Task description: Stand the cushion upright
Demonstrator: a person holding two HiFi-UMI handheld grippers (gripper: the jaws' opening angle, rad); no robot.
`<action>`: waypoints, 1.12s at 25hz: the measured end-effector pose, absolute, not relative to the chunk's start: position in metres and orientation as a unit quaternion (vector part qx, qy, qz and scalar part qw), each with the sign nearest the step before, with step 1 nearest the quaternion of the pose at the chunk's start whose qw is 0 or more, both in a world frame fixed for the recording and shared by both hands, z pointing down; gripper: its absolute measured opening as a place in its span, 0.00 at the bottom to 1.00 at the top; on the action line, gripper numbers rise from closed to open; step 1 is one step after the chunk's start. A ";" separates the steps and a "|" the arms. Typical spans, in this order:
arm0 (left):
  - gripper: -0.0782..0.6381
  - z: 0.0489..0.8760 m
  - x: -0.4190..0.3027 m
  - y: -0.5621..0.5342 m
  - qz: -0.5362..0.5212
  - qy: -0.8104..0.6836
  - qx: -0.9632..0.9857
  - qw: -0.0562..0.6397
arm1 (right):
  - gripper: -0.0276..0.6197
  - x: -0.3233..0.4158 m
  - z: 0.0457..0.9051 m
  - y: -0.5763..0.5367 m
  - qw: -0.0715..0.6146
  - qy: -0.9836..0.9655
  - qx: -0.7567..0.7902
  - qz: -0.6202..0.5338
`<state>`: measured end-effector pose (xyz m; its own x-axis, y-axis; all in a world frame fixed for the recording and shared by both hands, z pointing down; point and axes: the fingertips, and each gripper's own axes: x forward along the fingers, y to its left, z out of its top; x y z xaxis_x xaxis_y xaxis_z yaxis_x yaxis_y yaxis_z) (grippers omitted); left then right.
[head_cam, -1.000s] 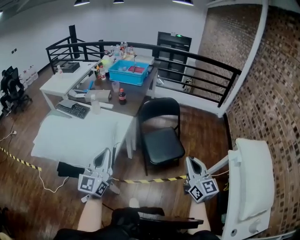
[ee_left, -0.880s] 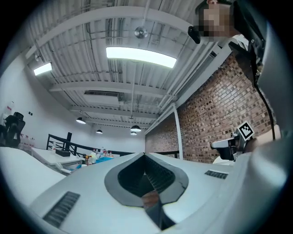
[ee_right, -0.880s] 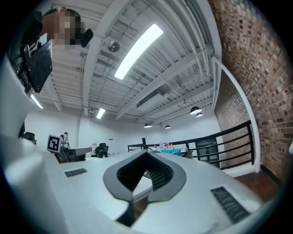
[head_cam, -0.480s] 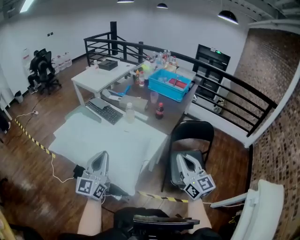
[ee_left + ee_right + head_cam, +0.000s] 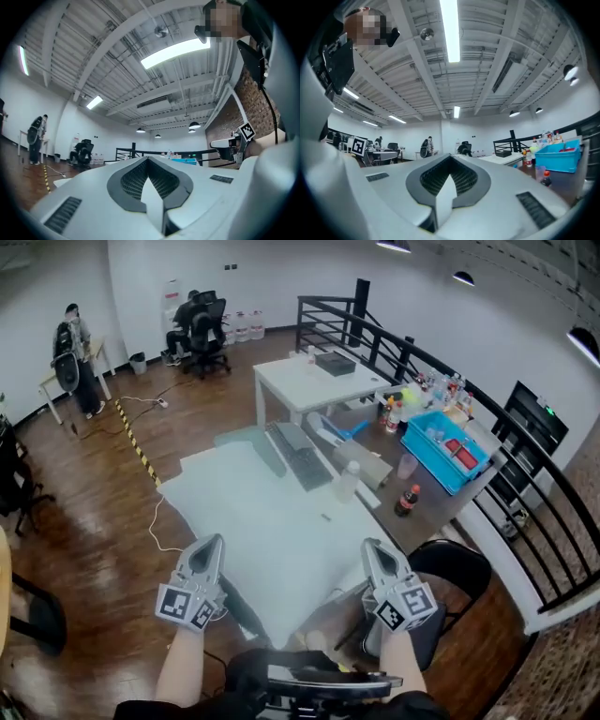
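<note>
No cushion shows in any current view. In the head view both grippers are held out side by side over the near end of a table covered by a white sheet (image 5: 272,521). My left gripper (image 5: 208,542) is shut with nothing between its jaws, and the left gripper view shows the same gripper (image 5: 149,159) pointing across the room. My right gripper (image 5: 373,546) is also shut and empty, and in the right gripper view this gripper (image 5: 450,157) points level toward the far desks.
On the table lie a keyboard (image 5: 298,454), a cola bottle (image 5: 406,501) and a blue bin (image 5: 445,451). A black folding chair (image 5: 450,568) stands under my right hand. A black railing (image 5: 525,521) runs along the right. Yellow-black tape (image 5: 136,442) crosses the floor; people are at the far desks.
The view has swung left: the white cushion on the seat at the right has gone out of sight. Both shut grippers now sit over the white-covered table instead of beside the black chair.
</note>
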<state>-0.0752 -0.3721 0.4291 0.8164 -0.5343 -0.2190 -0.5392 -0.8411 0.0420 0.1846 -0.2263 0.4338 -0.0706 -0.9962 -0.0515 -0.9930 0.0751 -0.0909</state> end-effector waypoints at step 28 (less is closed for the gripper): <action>0.11 0.427 -0.132 -0.400 0.079 0.573 -0.814 -0.044 | 0.35 0.149 0.482 -0.439 -0.072 0.906 -0.410 -0.078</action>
